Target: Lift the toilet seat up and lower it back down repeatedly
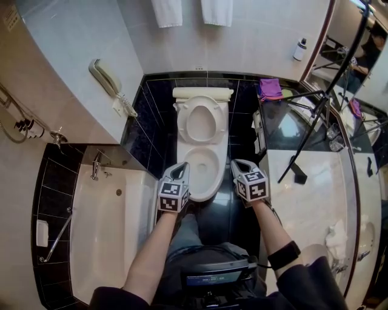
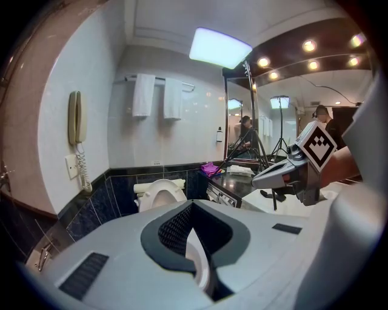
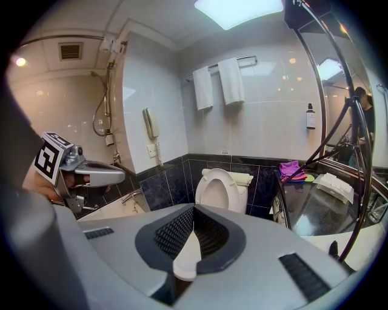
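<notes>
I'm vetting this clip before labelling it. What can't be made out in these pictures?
- Left gripper view: most of the toilet bowl, hidden behind the shut left claw.
- Right gripper view: the same bowl, behind the shut right claw.
- Head view: print on the bottle, too small.
- Head view: what the cream roll above the raised toilet seat is, too small.

One white ceramic toilet (image 1: 203,145), two white hanging towels (image 1: 167,12), one cream wall telephone (image 1: 104,77), one white bathtub (image 1: 109,230), one folded purple cloth (image 1: 270,88), one small white bottle (image 1: 299,49)
</notes>
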`<act>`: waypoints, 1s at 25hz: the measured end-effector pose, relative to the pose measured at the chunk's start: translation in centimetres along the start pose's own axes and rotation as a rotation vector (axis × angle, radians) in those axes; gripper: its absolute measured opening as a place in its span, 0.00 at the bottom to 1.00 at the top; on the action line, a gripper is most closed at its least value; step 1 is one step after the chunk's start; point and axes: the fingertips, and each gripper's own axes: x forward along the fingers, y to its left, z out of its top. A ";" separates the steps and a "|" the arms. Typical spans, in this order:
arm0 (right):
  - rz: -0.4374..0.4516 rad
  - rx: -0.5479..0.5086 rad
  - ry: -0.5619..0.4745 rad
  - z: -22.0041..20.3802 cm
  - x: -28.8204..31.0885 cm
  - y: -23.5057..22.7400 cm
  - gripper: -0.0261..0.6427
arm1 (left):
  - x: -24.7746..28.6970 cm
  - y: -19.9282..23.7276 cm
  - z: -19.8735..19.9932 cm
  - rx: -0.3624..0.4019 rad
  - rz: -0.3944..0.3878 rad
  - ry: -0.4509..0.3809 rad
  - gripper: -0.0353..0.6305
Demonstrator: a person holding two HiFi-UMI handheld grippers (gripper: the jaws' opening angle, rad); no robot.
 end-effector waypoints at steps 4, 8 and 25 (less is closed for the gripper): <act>-0.012 -0.010 0.011 -0.3 0.9 -0.5 0.06 | 0.8 0.4 -0.5 -0.005 -0.001 0.014 0.04; -0.048 -0.078 0.040 -0.6 2.7 -1.4 0.07 | 2.3 1.2 -1.2 -0.014 -0.013 0.034 0.04; -0.099 -0.402 0.145 6.4 22.0 -8.0 0.28 | 18.5 9.6 -3.1 -0.040 -0.111 0.101 0.04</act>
